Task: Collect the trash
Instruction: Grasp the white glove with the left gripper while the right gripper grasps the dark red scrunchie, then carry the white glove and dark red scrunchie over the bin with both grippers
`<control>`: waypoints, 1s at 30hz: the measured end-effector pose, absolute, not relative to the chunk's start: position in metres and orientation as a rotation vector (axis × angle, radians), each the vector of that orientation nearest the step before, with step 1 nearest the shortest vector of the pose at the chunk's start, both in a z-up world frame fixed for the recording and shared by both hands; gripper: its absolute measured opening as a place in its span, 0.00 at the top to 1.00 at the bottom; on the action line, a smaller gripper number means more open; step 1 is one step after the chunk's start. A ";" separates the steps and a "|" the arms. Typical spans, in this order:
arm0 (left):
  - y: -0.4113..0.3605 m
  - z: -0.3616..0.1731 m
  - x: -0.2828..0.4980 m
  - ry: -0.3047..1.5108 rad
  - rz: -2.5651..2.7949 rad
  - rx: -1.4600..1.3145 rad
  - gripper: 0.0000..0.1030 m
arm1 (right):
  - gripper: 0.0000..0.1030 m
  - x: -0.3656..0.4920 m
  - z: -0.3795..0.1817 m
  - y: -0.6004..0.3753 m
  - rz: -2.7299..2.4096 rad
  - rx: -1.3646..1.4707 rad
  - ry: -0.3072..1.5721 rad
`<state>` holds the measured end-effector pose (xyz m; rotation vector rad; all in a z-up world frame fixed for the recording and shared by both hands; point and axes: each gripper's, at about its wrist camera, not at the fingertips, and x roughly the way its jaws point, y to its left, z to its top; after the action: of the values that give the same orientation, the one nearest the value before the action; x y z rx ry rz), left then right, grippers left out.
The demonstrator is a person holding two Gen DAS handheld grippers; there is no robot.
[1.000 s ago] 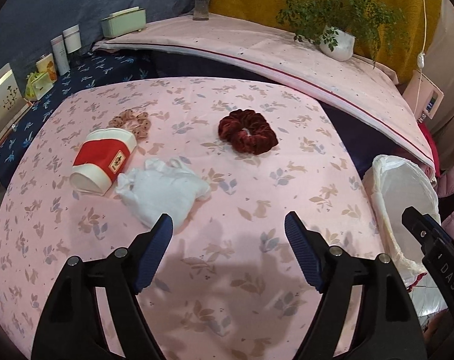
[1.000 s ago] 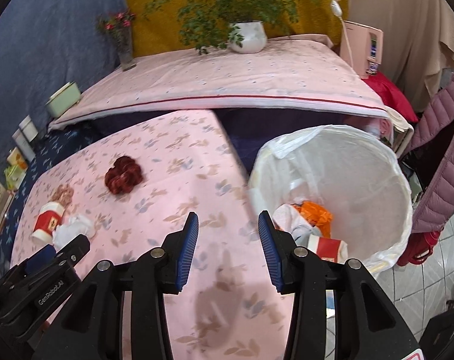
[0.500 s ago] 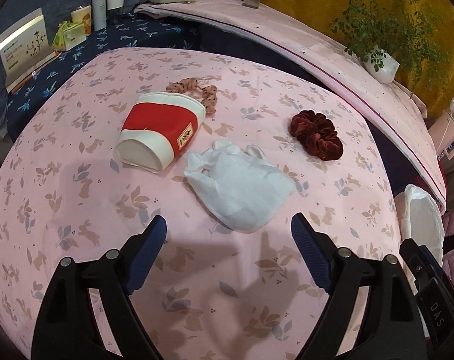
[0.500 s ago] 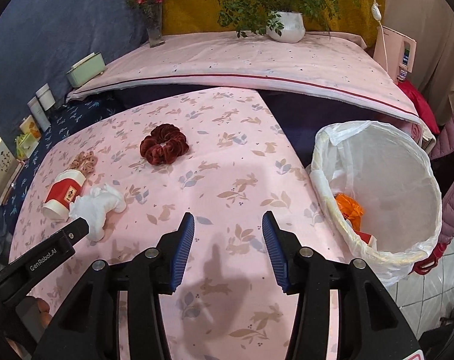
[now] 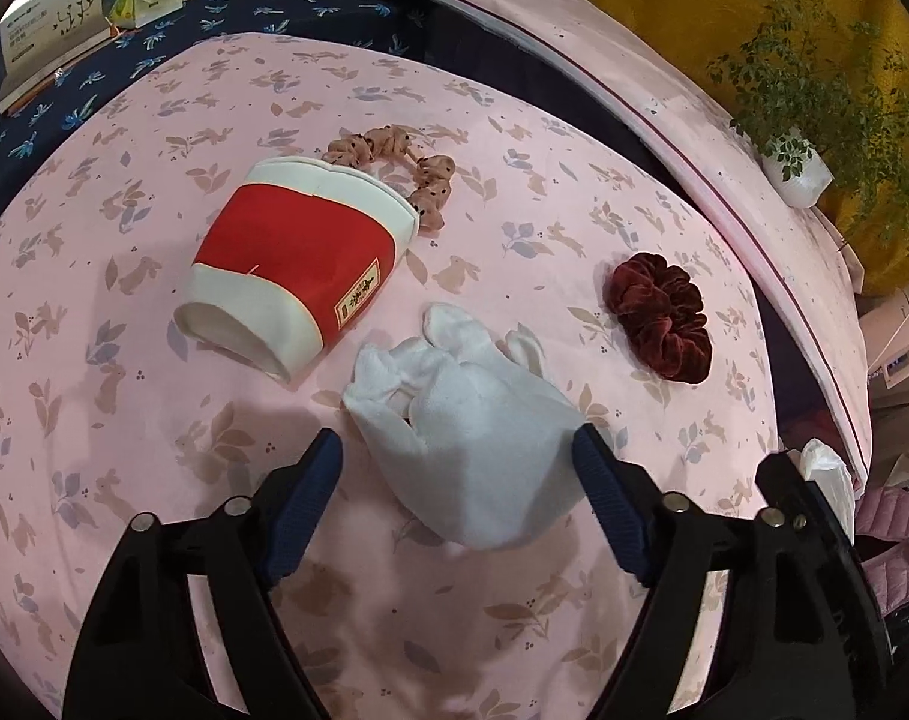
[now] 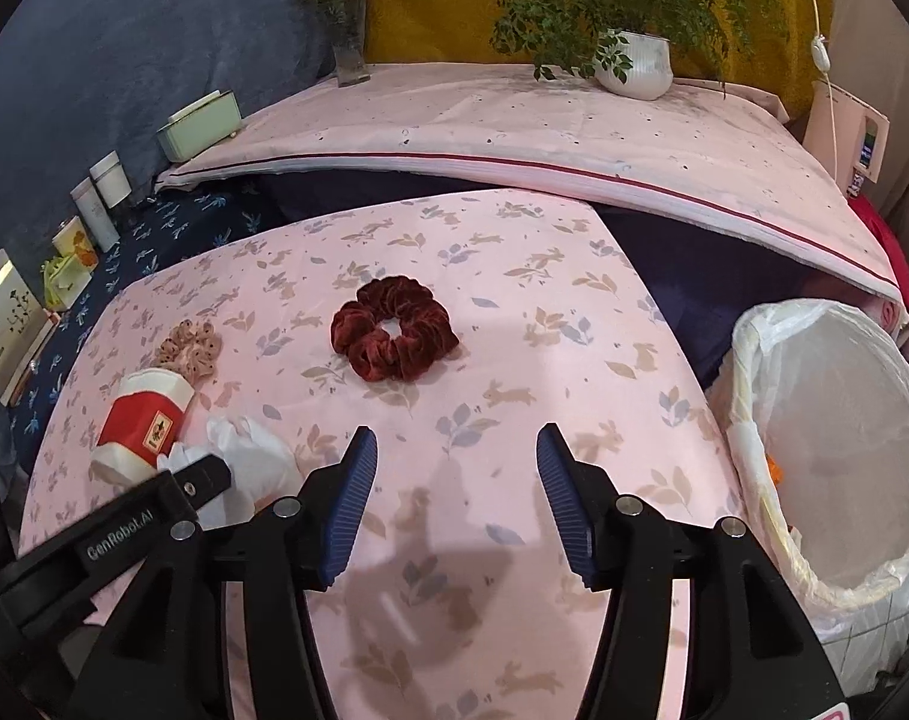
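Note:
A crumpled white tissue (image 5: 466, 420) lies on the pink rabbit-print tablecloth (image 5: 124, 420). My left gripper (image 5: 457, 450) straddles it from above, jaws closing. The right pad touches the tissue's edge and the left pad stands just clear of it. A red-and-white paper cup (image 5: 292, 264) lies on its side to the tissue's left, also seen as the cup (image 6: 145, 420) in the right wrist view. My right gripper (image 6: 457, 438) hovers over bare cloth, jaws opening, nothing between them. The bin with a white liner (image 6: 826, 420) stands at the table's right edge with something orange (image 6: 775, 465) inside.
A dark red scrunchie (image 6: 394, 330) and a pink dotted scrunchie (image 6: 190, 348) lie on the cloth. Behind is a raised pink-covered ledge (image 6: 514, 120) with a potted plant (image 6: 634, 66), a vase (image 6: 349, 54) and a green box (image 6: 199, 123). Bottles and a book (image 5: 52, 36) stand at the left.
The left gripper has moved forward and down until the tissue sits between its fingers. The right gripper has swung left, away from the bin and over the cloth, and its jaws have widened.

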<state>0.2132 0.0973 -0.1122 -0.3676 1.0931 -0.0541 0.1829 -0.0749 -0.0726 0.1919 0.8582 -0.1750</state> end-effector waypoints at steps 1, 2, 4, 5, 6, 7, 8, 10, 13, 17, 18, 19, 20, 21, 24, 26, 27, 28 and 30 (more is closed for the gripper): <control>0.097 -0.115 0.215 1.105 -0.054 -0.368 0.44 | 0.47 0.190 -0.073 -0.075 -0.172 0.200 0.858; 0.097 -0.117 0.217 1.115 -0.056 -0.371 0.51 | 0.47 0.199 -0.075 -0.076 -0.171 0.208 0.859; 0.096 -0.120 0.218 1.122 -0.066 -0.377 0.63 | 0.47 0.214 -0.079 -0.076 -0.177 0.210 0.862; 0.096 -0.121 0.219 1.124 -0.070 -0.373 0.74 | 0.47 0.222 -0.083 -0.077 -0.185 0.209 0.866; 0.095 -0.121 0.220 1.128 -0.079 -0.365 0.77 | 0.47 0.228 -0.085 -0.077 -0.189 0.208 0.869; 0.095 -0.122 0.221 1.131 -0.084 -0.358 0.80 | 0.47 0.233 -0.088 -0.078 -0.193 0.210 0.873; 0.095 -0.122 0.221 1.130 -0.085 -0.354 0.82 | 0.47 0.240 -0.092 -0.079 -0.198 0.215 0.877; 0.095 -0.123 0.223 1.125 -0.085 -0.347 0.83 | 0.47 0.250 -0.097 -0.081 -0.203 0.222 0.886; 0.097 -0.123 0.227 1.124 -0.089 -0.350 0.83 | 0.47 0.264 -0.106 -0.082 -0.212 0.221 0.895; 0.096 -0.123 0.230 1.121 -0.092 -0.340 0.83 | 0.49 0.277 -0.121 -0.084 -0.212 0.227 0.929; 0.095 -0.123 0.230 1.119 -0.092 -0.332 0.84 | 0.53 0.278 -0.124 -0.084 -0.208 0.233 0.938; 0.093 -0.123 0.229 1.116 -0.092 -0.324 0.84 | 0.55 0.278 -0.127 -0.084 -0.203 0.235 0.945; 0.092 -0.123 0.229 1.115 -0.093 -0.319 0.84 | 0.61 0.278 -0.130 -0.084 -0.197 0.235 0.950; 0.091 -0.122 0.228 1.112 -0.094 -0.310 0.84 | 0.65 0.277 -0.131 -0.083 -0.193 0.231 0.945; 0.087 -0.121 0.225 1.105 -0.096 -0.288 0.84 | 0.80 0.270 -0.130 -0.080 -0.171 0.225 0.948; 0.085 -0.120 0.222 1.101 -0.100 -0.274 0.84 | 0.82 0.262 -0.129 -0.080 -0.165 0.229 0.951; 0.083 -0.119 0.220 1.098 -0.102 -0.266 0.84 | 0.83 0.257 -0.128 -0.080 -0.162 0.235 0.953; 0.082 -0.119 0.217 1.095 -0.103 -0.257 0.85 | 0.83 0.251 -0.128 -0.081 -0.161 0.242 0.955; 0.079 -0.118 0.211 1.094 -0.106 -0.243 0.85 | 0.83 0.238 -0.128 -0.083 -0.160 0.253 0.959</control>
<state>0.2115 0.0792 -0.1181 -0.2430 1.0942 -0.1060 0.2383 -0.0832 -0.1279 0.2532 0.9585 -0.1604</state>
